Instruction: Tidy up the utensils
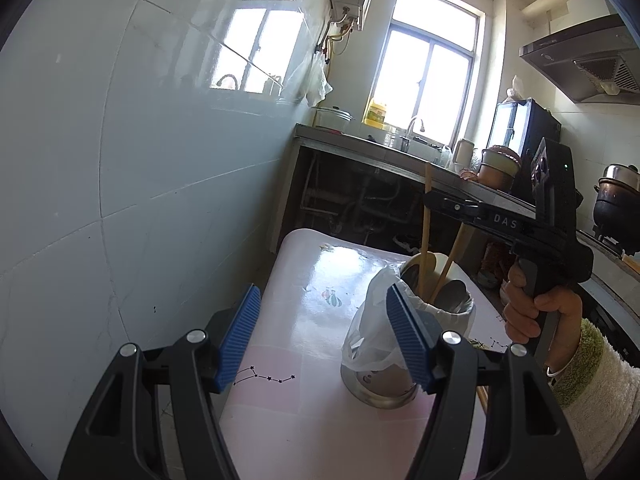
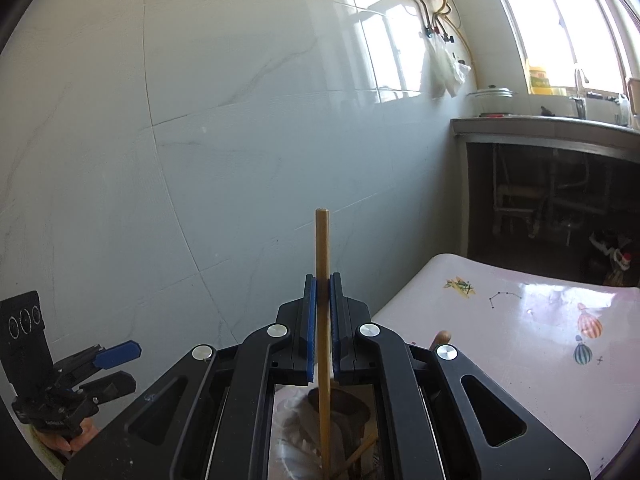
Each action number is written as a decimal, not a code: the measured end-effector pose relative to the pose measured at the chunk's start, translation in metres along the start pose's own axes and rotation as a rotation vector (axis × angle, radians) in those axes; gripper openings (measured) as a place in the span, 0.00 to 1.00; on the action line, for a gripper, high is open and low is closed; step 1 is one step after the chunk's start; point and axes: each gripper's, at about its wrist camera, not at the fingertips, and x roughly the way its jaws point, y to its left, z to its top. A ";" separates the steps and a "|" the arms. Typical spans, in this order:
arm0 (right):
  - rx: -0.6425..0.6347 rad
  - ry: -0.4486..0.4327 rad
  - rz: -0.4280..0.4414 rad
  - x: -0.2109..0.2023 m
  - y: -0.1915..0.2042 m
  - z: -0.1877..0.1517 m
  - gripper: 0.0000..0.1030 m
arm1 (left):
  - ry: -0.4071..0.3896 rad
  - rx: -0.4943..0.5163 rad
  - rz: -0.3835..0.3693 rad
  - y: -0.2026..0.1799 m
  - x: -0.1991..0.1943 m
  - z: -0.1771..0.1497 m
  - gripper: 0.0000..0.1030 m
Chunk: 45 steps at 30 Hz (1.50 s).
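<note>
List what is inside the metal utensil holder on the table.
The utensil holder, lined with a plastic bag, holds chopsticks, a pale ladle and a dark spoon. Their lower ends are hidden by its wall.

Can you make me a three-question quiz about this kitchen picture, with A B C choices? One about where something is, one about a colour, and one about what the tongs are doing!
1. Where does the metal utensil holder stand?
A. in the sink
B. on the table
C. on the stove

2. What colour are the pads of the left tongs?
A. red
B. green
C. blue

3. What are the right tongs doing?
A. gripping a chopstick
B. standing open
C. holding a spoon

Answers: B, it stands on the pink tabletop; C, both ribbed pads are blue; A, the pads pinch the upright stick.
</note>
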 end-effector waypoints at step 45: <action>0.245 0.061 -0.240 -0.162 -0.038 -0.075 0.26 | 0.099 0.067 -0.122 -0.044 -0.002 -0.022 0.68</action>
